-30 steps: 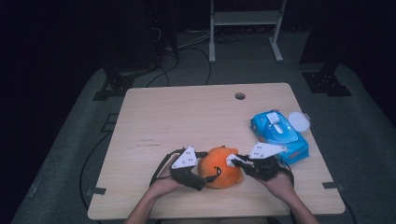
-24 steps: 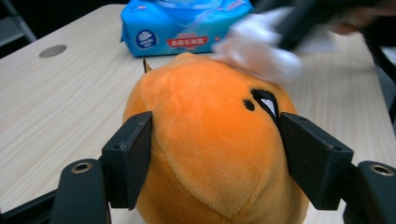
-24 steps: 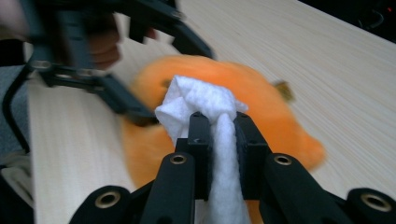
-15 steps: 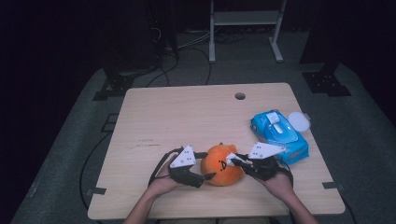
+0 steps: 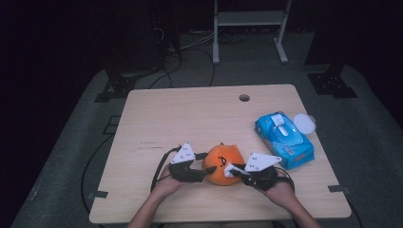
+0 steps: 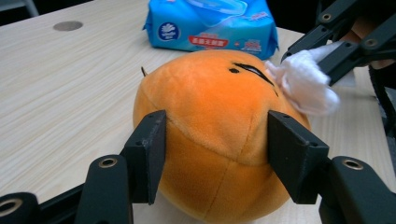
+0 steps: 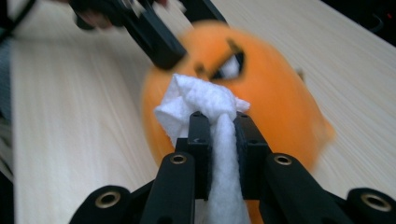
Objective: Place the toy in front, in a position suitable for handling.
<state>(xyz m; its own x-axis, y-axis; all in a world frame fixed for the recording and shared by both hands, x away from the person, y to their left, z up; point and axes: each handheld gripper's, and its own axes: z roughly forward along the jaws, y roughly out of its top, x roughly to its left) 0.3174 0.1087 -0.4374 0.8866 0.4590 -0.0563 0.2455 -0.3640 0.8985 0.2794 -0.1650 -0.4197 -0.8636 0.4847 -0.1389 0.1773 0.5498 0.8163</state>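
Orange plush (image 5: 222, 164) sits on the counter (image 5: 190, 118) near its front edge, between the two hands. Left claw (image 6: 212, 156) has just been closing and now has both jaws pressed on the plush's flanks, low on the body. Right claw (image 7: 219, 140) is clamped on a white wipe (image 7: 198, 105), whose bunched end touches the plush's face beside the black eye marks. Blue wipe pack (image 5: 284, 139) lies well apart to the right, with a white lid (image 5: 304, 124) just beside it.

Step in hand, as I read it: wipe the plush while the left claw steadies it.

Notes for doing it well:
- Keep the left grip firm but not crushing; soft filling will deform, and a low hold may let the plush roll under sideways strokes.
- Stroke toward the left claw, not away, so the push is taken by the hold.
- Short, light passes; the wipe sticks out only a little past the jaws, so hard pressure may bring black jaw tips onto the fabric.
- Turn the plush with the left hand to reach fresh areas rather than stretching the right.

Risk: wipe slipping from the jaws if it drags on the pile.
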